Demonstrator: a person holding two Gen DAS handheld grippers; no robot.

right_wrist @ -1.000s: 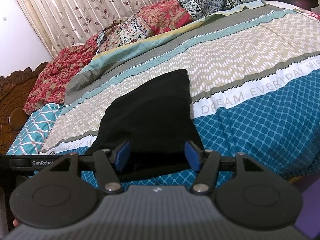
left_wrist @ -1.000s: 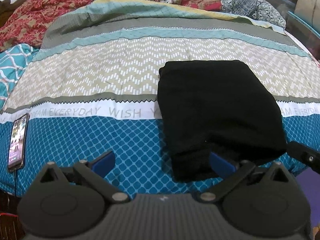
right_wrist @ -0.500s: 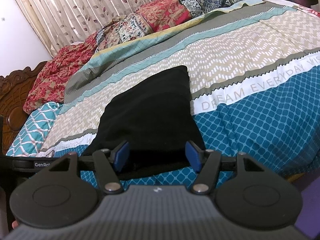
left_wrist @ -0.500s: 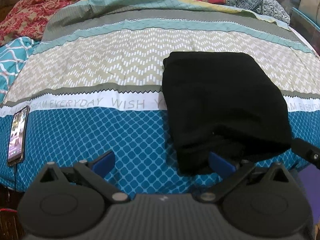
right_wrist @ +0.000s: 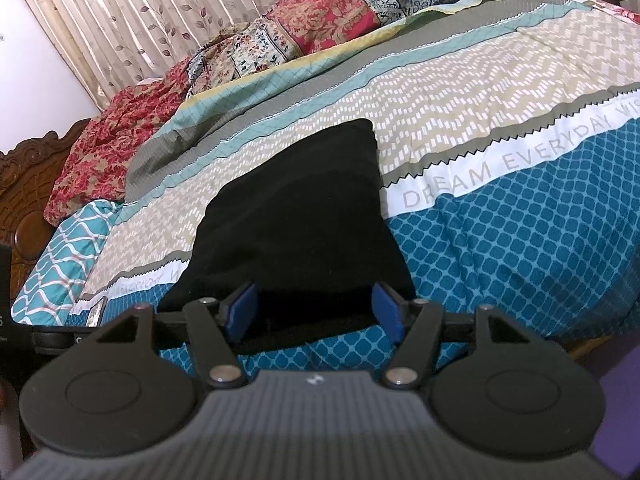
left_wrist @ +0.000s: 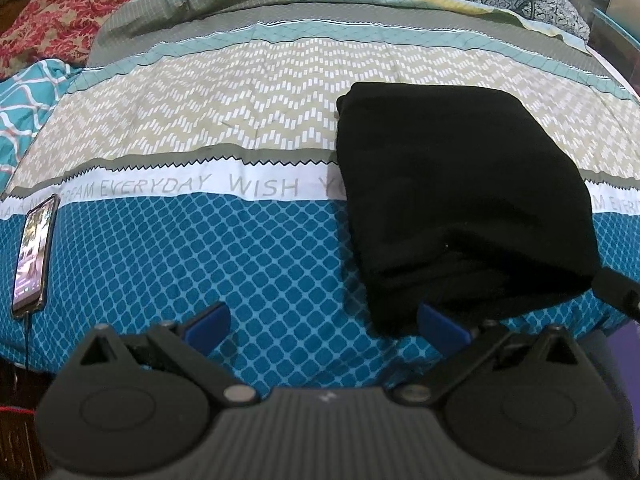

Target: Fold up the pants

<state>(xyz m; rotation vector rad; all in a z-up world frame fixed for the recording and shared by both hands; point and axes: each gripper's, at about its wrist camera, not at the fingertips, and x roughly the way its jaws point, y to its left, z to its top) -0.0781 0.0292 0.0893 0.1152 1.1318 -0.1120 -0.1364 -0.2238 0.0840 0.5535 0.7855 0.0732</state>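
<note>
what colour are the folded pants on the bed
Plain black pants, no pattern visible; clearest in the left wrist view.

Bed w/ patterned quilt (left_wrist: 256,248): folded black pants (left_wrist: 456,200) centre-right, phone (left_wrist: 34,252) at left edge.

Ahead of my right claw (right_wrist: 316,312), matt black plastic with smooth blue pads (right_wrist: 388,310), lie soft, matt black cloth pants (right_wrist: 296,224) on a printed, quilted cloth bedspread (right_wrist: 500,240). Far left stands carved glossy wood (right_wrist: 24,184). Left of my left claw (left_wrist: 324,326), a glossy phone (left_wrist: 34,248).
</note>
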